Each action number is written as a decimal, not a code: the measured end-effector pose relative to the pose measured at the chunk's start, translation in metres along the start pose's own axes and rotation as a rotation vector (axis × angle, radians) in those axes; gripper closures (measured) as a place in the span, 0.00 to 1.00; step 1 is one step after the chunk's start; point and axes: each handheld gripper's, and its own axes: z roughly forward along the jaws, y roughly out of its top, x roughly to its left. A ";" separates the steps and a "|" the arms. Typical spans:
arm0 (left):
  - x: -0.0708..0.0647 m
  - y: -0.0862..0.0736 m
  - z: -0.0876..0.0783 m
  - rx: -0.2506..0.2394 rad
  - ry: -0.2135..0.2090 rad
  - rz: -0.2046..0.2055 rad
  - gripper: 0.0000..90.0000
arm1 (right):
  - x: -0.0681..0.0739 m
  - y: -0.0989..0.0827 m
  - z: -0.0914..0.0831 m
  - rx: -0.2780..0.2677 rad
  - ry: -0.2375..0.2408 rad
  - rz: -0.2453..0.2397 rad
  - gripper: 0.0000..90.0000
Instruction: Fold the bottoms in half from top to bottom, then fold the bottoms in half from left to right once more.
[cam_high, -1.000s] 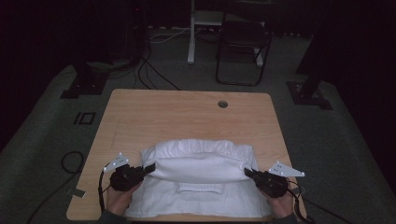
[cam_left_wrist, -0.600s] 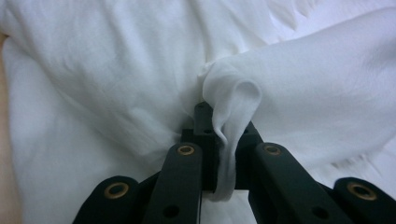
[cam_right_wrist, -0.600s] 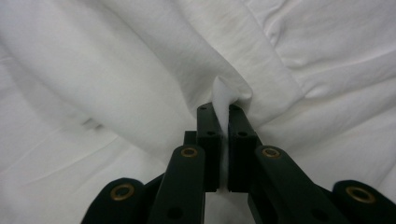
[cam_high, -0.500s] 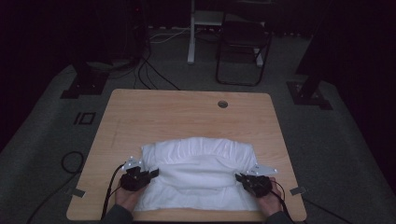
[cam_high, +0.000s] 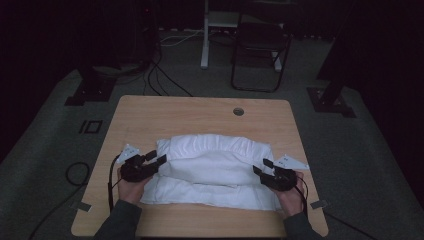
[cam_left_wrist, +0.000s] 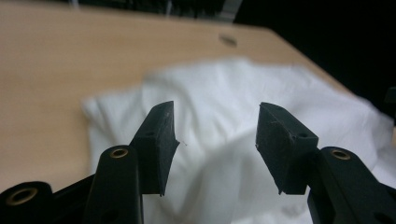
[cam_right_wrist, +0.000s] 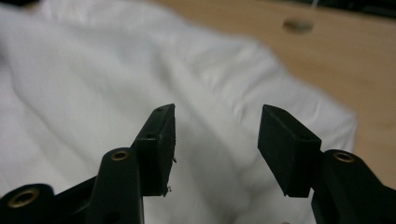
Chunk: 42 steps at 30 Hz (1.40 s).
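The cloth (cam_high: 215, 172) is plain white, with no print. The worktop (cam_high: 200, 112) is light wood with a faint grain and 1 dark round hole (cam_high: 238, 111). Both grippers, left (cam_high: 154, 159) and right (cam_high: 263, 167), are black with pale grey plates and brass-coloured screws. The floor (cam_high: 45, 150) is grey
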 end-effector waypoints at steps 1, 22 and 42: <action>-0.002 0.007 0.001 -0.002 0.002 0.000 0.55 | 0.000 0.007 -0.001 -0.014 -0.007 -0.005 0.52; -0.044 -0.065 0.051 0.287 -0.023 0.114 0.79 | 0.040 -0.034 0.046 0.264 0.103 -0.043 0.75; -0.032 -0.059 0.031 0.115 0.131 0.112 0.46 | 0.044 -0.044 0.042 0.212 0.078 -0.043 0.74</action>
